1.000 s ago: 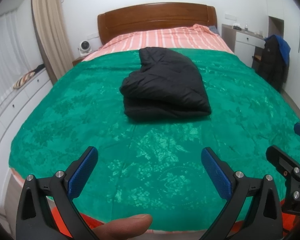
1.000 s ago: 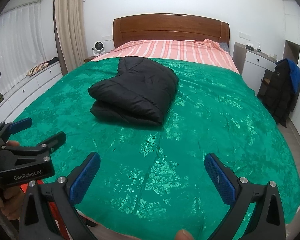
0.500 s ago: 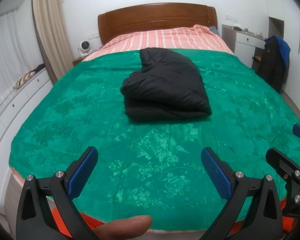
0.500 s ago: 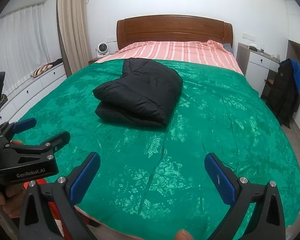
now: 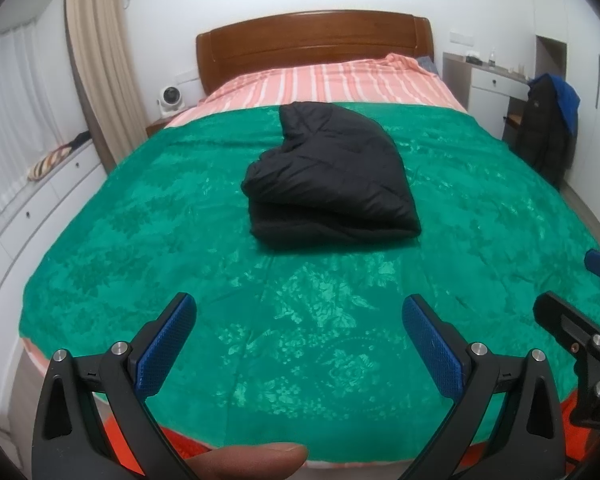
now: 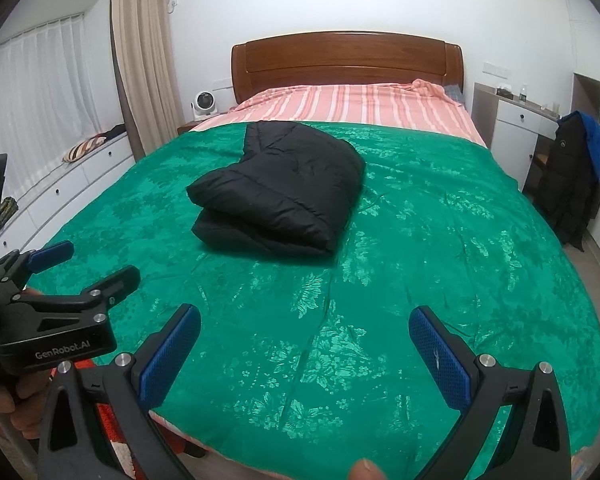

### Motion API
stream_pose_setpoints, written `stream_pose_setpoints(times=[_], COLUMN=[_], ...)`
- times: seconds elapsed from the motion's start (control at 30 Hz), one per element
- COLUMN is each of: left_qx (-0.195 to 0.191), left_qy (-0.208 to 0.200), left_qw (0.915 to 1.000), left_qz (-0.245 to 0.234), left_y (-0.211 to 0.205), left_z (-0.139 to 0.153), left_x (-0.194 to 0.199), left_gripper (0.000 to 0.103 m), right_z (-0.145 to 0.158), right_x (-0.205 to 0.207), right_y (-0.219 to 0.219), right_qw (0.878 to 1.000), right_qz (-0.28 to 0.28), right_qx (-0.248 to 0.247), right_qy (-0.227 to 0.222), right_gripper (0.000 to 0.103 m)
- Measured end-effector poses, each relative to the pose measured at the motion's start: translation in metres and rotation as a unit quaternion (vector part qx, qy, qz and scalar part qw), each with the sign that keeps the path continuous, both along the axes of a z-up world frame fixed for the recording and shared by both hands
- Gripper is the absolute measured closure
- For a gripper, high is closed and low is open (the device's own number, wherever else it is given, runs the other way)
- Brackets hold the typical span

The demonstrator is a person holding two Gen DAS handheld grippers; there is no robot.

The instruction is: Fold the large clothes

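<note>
Left black two-finger gripper with blue ribbed pads [image 5: 299, 340] is held level, jaws spread wide and empty. Right black two-finger gripper with blue ribbed pads [image 6: 305, 350] is likewise spread and empty. A thumb tip [image 5: 256, 460] is seen below the left gripper.

Black jacket [image 5: 332, 184]: quilted, padded cloth with stitched channels, matt with a faint sheen; green bedspread [image 5: 180, 248]: woven cloth with a raised floral pattern, shiny where the light catches it; striped sheet [image 5: 332, 84]: plain matt cloth in pink and white. Headboard [image 5: 314, 42]: polished brown wood, smooth and semi-glossy; curtain [image 5: 100, 60]: matt beige cloth. Left gripper [image 5: 298, 344] and right gripper [image 6: 304, 354]: matt black plastic frames with bright metal pins, and blue finger pads [image 6: 440, 362] with a rough, finely dimpled texture.
</note>
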State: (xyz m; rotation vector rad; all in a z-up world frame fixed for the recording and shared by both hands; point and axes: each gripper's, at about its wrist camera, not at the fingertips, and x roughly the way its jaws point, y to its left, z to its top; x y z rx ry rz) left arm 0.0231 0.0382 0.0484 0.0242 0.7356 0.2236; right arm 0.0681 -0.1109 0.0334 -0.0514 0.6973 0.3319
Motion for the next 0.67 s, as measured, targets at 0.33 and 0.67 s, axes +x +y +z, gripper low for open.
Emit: stream_pose_setpoints(times=[0.33, 0.67], left_qx=[0.004, 0.018], left_qy=[-0.006, -0.023], left_qw=[1.0000, 0.9995], left_qz=[0.003, 0.014], left_y=[0.0004, 0.0012], left_z=[-0.0003, 0.0021], left_x=[-0.0010, -0.0035], left_gripper=[0.000, 0.000], right_z=[-0.0003, -0.0021], right_x=[0.0013, 0.0021], right_y=[-0.0007, -0.0033], right_qw=[1.000, 1.000], right_qz=[-0.001, -0.006], right_qx=[-0.001, -0.001], right_qy=[0.002, 0.002], right_gripper=[0.000, 0.000])
